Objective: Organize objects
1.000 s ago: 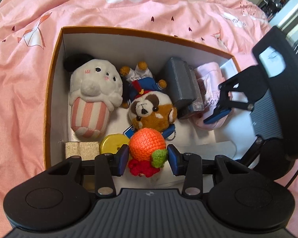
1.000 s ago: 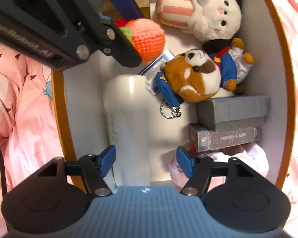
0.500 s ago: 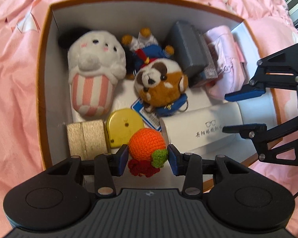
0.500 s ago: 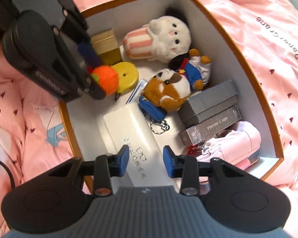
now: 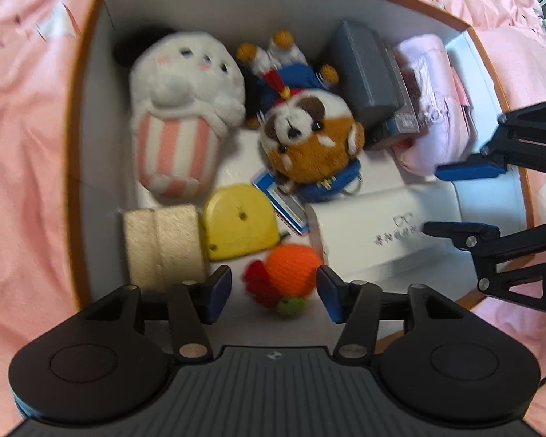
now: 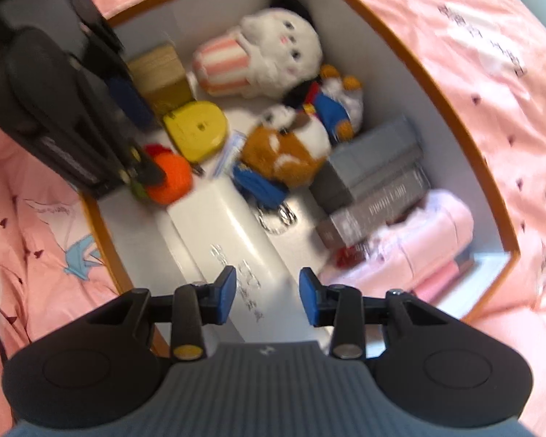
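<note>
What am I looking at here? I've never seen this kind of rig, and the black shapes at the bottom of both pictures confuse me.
No robot: a person holds a two-finger gripper in each hand, each carrying a fisheye camera that looks along its fingers. The black shapes are the grippers themselves. Both views look down into an orange-rimmed box on a pink bedsheet. Inside lie a striped white plush, a brown plush, a yellow tape measure, a twine spool, grey boxes, a pink pouch and a white case. The left gripper has just opened; the crocheted orange lies loose between its pads. The right gripper holds nothing.
</note>
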Available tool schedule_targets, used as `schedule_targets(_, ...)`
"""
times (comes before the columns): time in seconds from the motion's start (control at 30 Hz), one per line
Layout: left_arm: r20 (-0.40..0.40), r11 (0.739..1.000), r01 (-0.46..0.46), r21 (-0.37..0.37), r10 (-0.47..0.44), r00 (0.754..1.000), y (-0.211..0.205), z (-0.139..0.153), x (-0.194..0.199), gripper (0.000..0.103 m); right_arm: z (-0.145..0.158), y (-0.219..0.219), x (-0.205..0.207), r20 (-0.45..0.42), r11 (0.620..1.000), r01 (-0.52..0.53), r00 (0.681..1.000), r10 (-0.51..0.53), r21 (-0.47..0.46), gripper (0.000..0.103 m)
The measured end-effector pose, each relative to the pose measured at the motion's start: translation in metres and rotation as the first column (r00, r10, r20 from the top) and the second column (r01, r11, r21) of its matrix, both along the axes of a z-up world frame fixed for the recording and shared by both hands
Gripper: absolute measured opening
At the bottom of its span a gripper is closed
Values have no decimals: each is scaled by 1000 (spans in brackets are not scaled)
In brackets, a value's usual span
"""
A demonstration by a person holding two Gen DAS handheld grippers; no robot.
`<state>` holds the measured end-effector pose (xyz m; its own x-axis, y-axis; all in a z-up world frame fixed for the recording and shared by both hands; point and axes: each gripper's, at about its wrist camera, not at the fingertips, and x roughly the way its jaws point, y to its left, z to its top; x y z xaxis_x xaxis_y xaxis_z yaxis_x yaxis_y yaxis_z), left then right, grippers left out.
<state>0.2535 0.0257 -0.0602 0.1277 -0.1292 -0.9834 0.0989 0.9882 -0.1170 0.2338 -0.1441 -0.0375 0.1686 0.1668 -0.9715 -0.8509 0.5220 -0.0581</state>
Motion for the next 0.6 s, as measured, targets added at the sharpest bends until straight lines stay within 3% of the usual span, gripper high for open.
schedule_targets(0.17, 118, 1000, -12, -10, 13, 993, 0, 27, -15, 64, 10, -7, -5, 3, 995, 99, 995, -99, 7, 45)
schedule_targets(0.33, 267, 999, -46, 17, 40, 963, -2, 58, -35, 64, 32, -13, -18, 59, 965, 254, 964, -258, 60, 48)
schedule_targets(0.5, 390, 997, -68, 36, 49, 919, -5, 85, -54, 67, 62, -27, -43, 113, 884, 414, 889, -444, 216, 55)
schedule_targets(0.6, 460, 996, -88, 30, 64, 886, -7, 93, -67, 71, 74, -29, -67, 197, 842, 447, 835, -514, 303, 59)
